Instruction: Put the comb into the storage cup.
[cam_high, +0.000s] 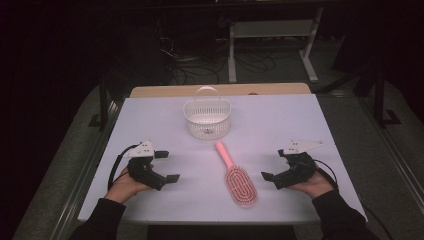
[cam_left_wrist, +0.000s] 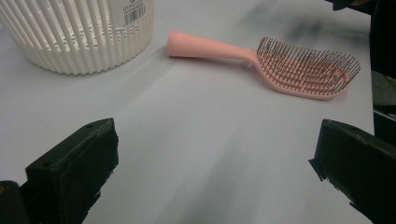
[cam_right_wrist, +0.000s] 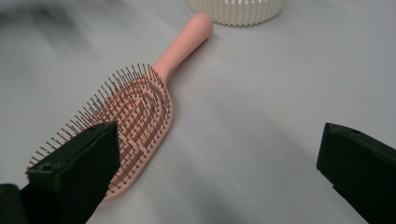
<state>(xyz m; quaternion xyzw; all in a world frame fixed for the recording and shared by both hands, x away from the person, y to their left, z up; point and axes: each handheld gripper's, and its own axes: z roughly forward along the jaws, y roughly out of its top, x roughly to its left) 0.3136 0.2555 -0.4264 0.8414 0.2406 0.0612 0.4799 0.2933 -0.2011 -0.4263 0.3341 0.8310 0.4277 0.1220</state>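
The high view looks forward and down from above the near edge of the surface (cam_high: 150, 115), far enough to take in all four edges. The left claw (cam_left_wrist: 212, 154) view sits low and close, facing toward the far right; the right claw (cam_right_wrist: 217, 158) view, equally low, faces far left. Both share the pink hairbrush (cam_left_wrist: 280, 63) and white basket (cam_left_wrist: 79, 32).

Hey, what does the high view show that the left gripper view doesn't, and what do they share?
High view alone: both hands, the left gripper and right gripper whole, the basket's handle, the floor cables. Left gripper view alone: a barcode label on the basket wall and the brush's bristles close up. Both: white slatted basket, pink hairbrush, pale table.
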